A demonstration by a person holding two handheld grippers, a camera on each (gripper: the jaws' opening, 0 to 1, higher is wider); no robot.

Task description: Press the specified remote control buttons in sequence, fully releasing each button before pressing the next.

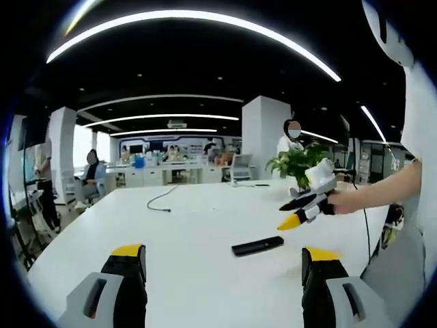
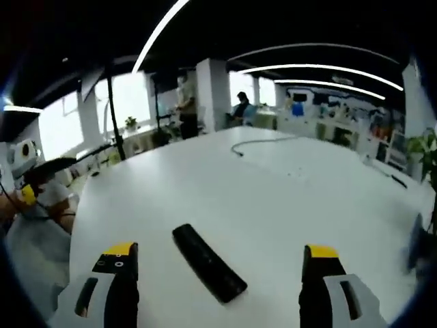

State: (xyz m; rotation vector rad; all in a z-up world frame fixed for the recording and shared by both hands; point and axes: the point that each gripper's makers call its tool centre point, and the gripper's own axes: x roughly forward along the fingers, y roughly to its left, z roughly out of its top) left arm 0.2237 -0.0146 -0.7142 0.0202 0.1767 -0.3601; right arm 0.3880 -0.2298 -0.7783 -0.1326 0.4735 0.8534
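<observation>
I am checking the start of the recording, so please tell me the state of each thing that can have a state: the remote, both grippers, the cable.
remote control: lying flat on the white table, untouched, no gripper on it.
left gripper: open, empty, above the table.
right gripper: open, empty, the remote lies between its jaws' lines but is not gripped.
black cable: lying loose on the table, far from the remote.
</observation>
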